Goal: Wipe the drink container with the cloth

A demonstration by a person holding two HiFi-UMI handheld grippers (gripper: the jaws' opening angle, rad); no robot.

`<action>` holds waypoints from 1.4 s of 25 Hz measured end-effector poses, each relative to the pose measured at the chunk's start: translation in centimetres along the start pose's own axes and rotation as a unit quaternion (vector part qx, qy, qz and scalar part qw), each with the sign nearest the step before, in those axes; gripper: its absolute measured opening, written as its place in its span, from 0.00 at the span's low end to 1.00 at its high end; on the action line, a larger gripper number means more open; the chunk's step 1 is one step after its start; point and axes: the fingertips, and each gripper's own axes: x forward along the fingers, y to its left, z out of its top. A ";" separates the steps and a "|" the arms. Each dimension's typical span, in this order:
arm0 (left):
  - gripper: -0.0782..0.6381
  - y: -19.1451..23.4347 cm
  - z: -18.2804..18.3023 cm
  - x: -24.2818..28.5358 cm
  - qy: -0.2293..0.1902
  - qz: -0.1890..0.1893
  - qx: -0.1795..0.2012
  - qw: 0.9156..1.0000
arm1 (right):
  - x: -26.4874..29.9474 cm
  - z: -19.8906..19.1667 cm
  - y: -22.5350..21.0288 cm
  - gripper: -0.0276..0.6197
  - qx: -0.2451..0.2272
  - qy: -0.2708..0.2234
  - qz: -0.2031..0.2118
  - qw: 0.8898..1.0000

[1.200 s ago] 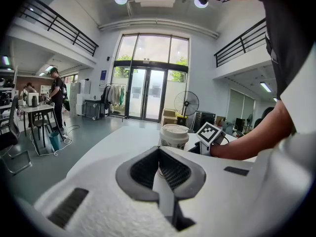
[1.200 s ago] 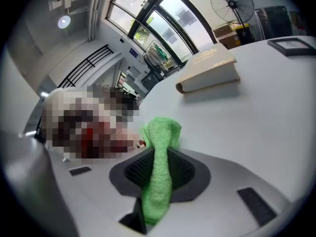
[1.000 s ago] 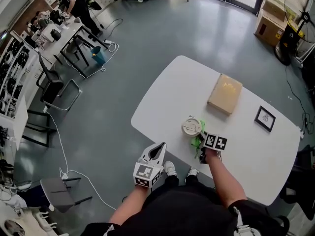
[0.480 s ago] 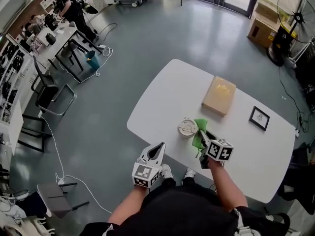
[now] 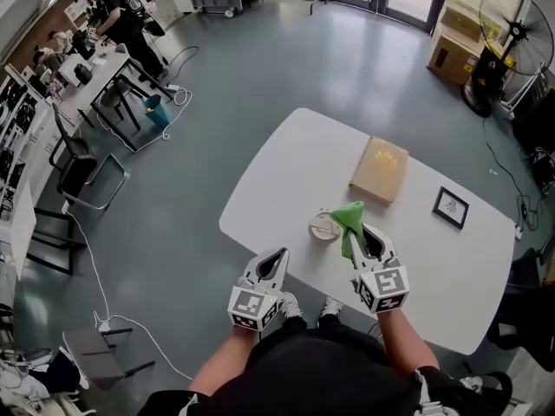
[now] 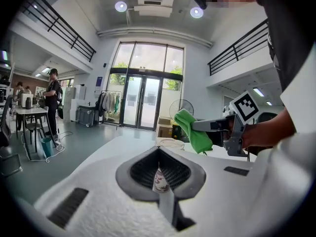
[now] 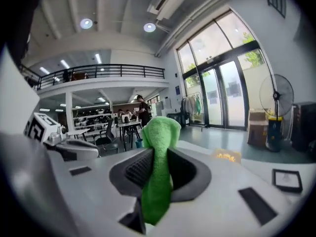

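Observation:
The drink container (image 5: 325, 226), a cup with a white lid, stands near the front edge of the white table (image 5: 295, 159). My right gripper (image 5: 361, 236) is shut on a green cloth (image 5: 349, 222), held up just right of the cup, and I cannot tell whether it touches. In the right gripper view the cloth (image 7: 158, 167) hangs between the jaws. My left gripper (image 5: 280, 258) hovers off the table's front edge, left of the cup, with jaws together and nothing held. From the left gripper view I see the lid (image 6: 170, 143) behind the cloth (image 6: 195, 130).
A tan book (image 5: 379, 169) lies beyond the cup and a small black picture frame (image 5: 449, 207) lies to its right. Desks, chairs (image 5: 82, 167) and a person stand far left on the grey floor; a fan (image 5: 507, 24) and cardboard boxes are at the top right.
My right gripper has lifted the green cloth from low beside the cup and turned it upward. The left gripper has barely moved.

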 end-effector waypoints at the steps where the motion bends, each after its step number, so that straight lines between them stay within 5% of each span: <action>1: 0.12 0.0 0.1 0.1 -0.002 0.000 0.000 1.000 | -0.1 0.4 0.6 0.18 -0.031 -0.004 0.004 1.000; 6: 0.12 0.4 -0.1 -0.2 -0.003 0.005 -0.004 1.000 | -0.3 0.8 4.1 0.18 -0.173 0.000 0.021 0.985; 13: 0.12 1.8 -0.4 -1.3 -0.007 0.024 -0.014 1.000 | 0.3 -1.1 7.3 0.18 -0.364 0.035 0.023 0.930; 27: 0.12 3.5 -4.1 -3.7 0.013 0.000 -0.026 1.000 | 2.4 -9.3 10.5 0.18 -0.534 0.114 0.020 0.838; 35: 0.12 4.6 -5.9 -4.1 0.030 -0.010 -0.028 0.999 | 3.8 -12.4 9.7 0.19 -0.536 0.151 -0.005 0.831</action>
